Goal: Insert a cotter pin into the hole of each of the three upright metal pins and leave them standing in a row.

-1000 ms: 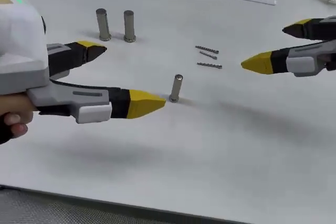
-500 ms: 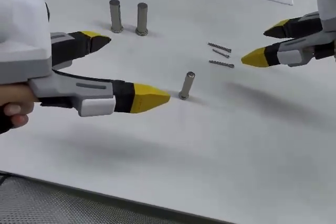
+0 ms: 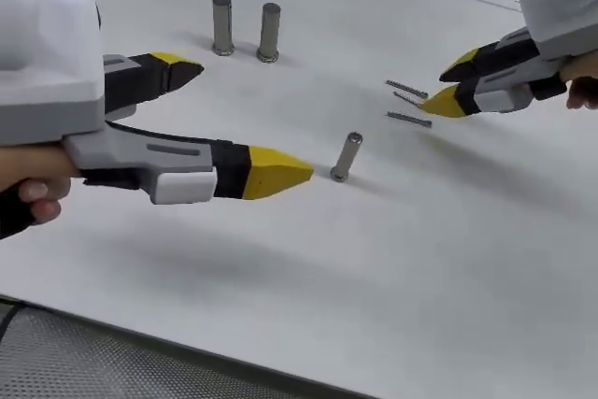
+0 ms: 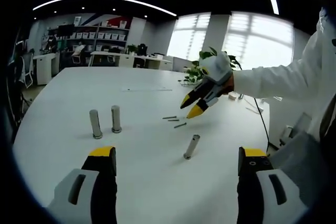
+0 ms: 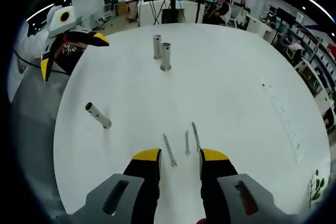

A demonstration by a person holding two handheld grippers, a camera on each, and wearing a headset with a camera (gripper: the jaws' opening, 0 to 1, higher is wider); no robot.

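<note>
Hovering at upper right, the parted right hand-held gripper (image 3: 447,83) may scatter the bunched cotter pins (image 3: 408,105); the wide-open left hand-held gripper (image 3: 248,119) could topple the centre metal pin (image 3: 345,156).

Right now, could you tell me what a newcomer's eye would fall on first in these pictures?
The left claw, big and yellow-tipped, gapes open at the left of the head view, a lone metal pin just past its nearer tip. At upper right the open right claw hangs beside three cotter pins lying on the white table. Two more metal pins stand side by side at the far left.
</note>
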